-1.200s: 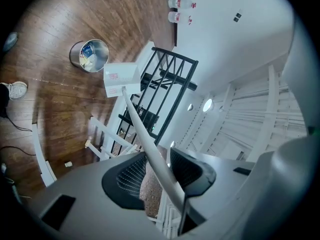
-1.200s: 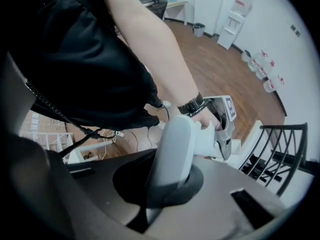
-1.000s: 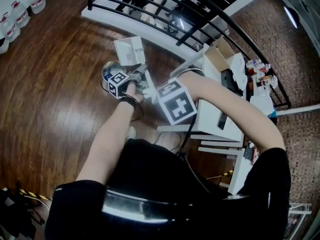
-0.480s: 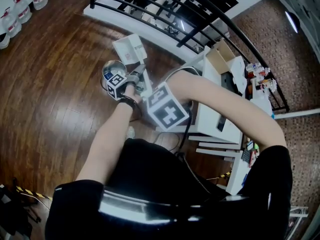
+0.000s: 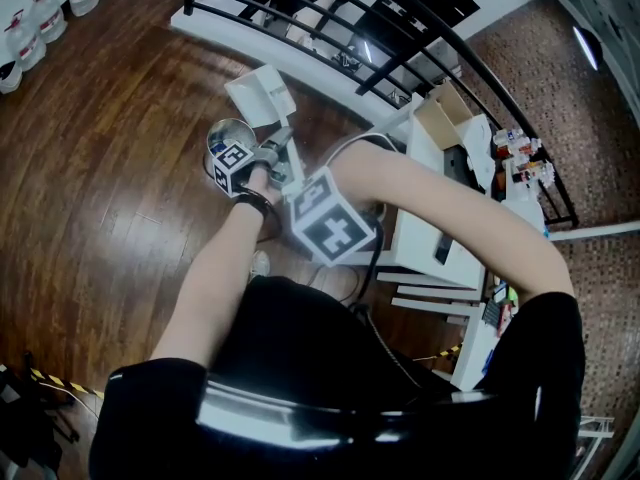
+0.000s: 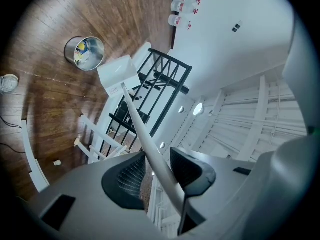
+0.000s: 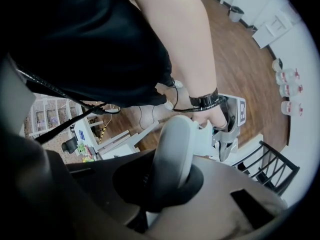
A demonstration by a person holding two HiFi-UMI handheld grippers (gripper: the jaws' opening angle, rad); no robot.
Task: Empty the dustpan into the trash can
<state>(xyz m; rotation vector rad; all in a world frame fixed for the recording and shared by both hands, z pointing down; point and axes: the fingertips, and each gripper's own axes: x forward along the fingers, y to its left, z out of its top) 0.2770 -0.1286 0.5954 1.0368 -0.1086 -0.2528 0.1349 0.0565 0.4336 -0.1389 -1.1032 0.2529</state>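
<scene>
A white long-handled dustpan [image 5: 262, 93] hangs just beyond the round metal trash can [image 5: 226, 136], which has litter inside. In the left gripper view the pan [image 6: 119, 74] sits next to the can [image 6: 84, 53], mouth side toward it. My left gripper [image 6: 159, 166] is shut on the thin white handle rod [image 6: 142, 134], which runs out between the jaws to the pan. My right gripper [image 7: 170, 169] is shut on the thick grip end of the handle [image 7: 174, 144]. In the head view its marker cube [image 5: 328, 220] sits behind the left cube [image 5: 232, 161].
A black railing [image 5: 330, 23] runs behind the can. White desks and shelves [image 5: 430, 238] with an open cardboard box [image 5: 440, 108] stand to the right. Water bottles [image 5: 40, 13] line the far left wall. A shoe [image 5: 260, 264] and cables lie on the wooden floor.
The right gripper's cube has shifted left and rolled. The dustpan and left gripper have barely moved.
</scene>
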